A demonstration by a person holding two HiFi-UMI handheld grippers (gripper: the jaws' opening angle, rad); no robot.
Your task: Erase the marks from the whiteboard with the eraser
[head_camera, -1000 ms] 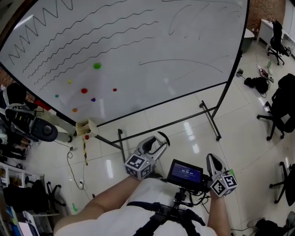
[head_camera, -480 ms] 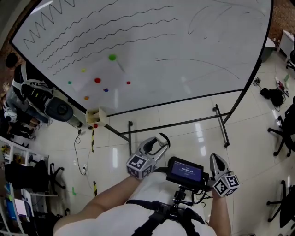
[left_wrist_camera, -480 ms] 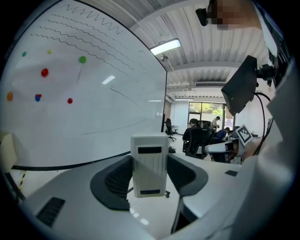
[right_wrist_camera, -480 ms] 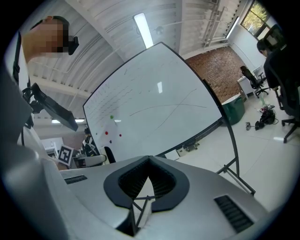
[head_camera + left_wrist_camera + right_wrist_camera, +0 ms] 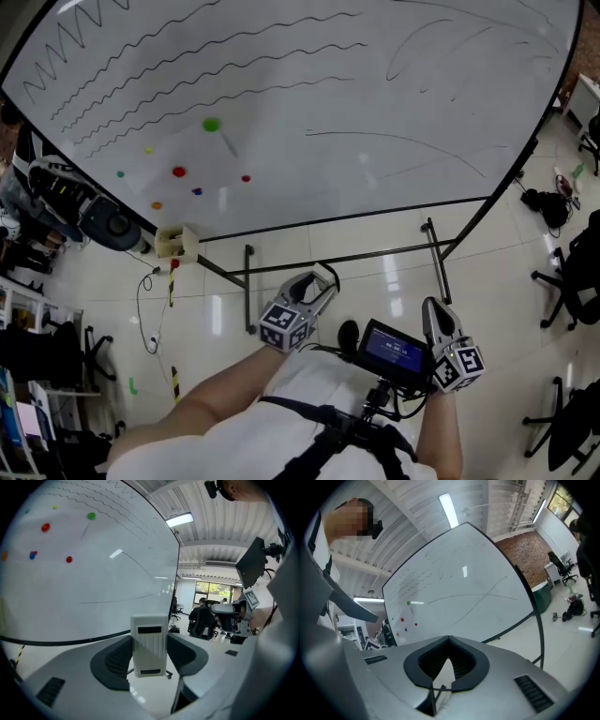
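Observation:
The whiteboard [image 5: 328, 141] on its stand fills the top of the head view. Black wavy lines [image 5: 187, 66] cross its upper left and thin arcs [image 5: 412, 145] its right. A green magnet [image 5: 211, 124] and a red magnet [image 5: 178, 172] sit among several coloured dots. My left gripper [image 5: 317, 281] is low by my body, well short of the board, shut on a white rectangular eraser [image 5: 150, 644] that stands upright between the jaws. My right gripper [image 5: 434, 317] is also low at the right, shut on nothing [image 5: 448, 663]. The board [image 5: 459, 597] lies far ahead of it.
The board's black stand legs [image 5: 436, 253] spread on the glossy tiled floor. A small cardboard box [image 5: 175, 241] hangs at the board's lower left corner. Equipment clutter [image 5: 56, 197] stands at the left, office chairs [image 5: 572, 281] and a bag [image 5: 544, 202] at the right. A small screen [image 5: 396, 350] sits on my chest rig.
My head view has swung, so the board sits differently in frame. Both grippers stay low near my body; the left one keeps the eraser.

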